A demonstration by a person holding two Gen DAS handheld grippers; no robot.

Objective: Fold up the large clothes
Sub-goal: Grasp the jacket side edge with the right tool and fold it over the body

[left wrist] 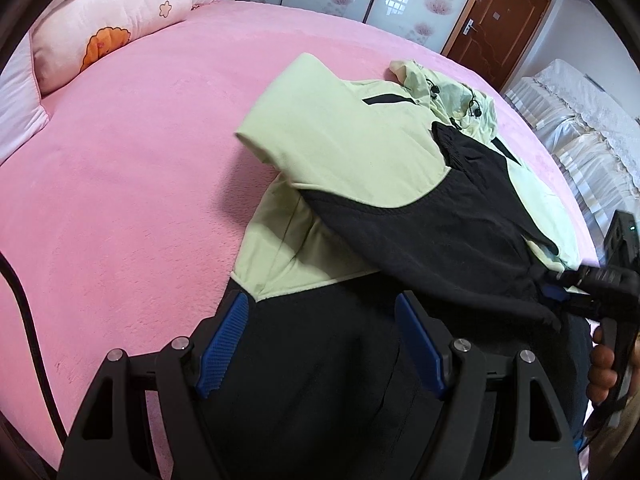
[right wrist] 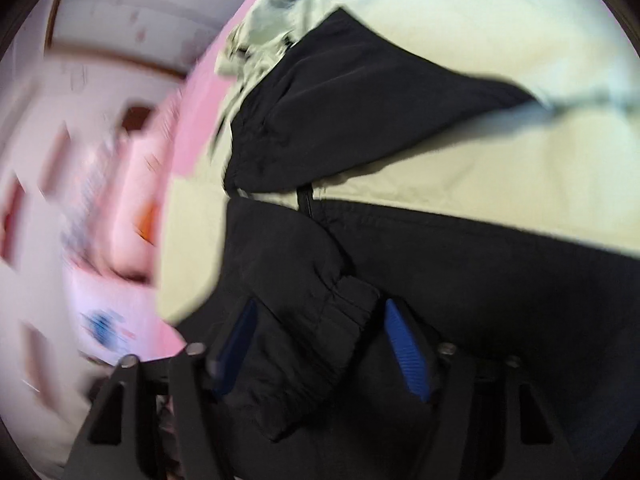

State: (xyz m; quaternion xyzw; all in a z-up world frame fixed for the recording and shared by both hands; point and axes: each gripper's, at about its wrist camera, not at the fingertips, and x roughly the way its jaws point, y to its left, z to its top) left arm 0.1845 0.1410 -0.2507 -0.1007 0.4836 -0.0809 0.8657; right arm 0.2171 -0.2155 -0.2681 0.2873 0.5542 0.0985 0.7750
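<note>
We hold the left gripper (left wrist: 322, 344) tilted down over the near black hem of the jacket (left wrist: 360, 148), its jaws spread wide with the cloth lying between them, unpinched. At the right, our hand (left wrist: 604, 364) holds the right gripper (right wrist: 320, 344), also angled down; a black elastic cuff (right wrist: 344, 308) sits between its jaws, which stand partly apart, and we cannot tell through the blur whether they press it. The green-and-black jacket lies on the pink bed (left wrist: 120, 200), sleeves folded across it, its hood (left wrist: 448, 92) farthest. Far left rests a pink pillow (left wrist: 112, 24); a brown door (left wrist: 496, 20) stands beyond.
</note>
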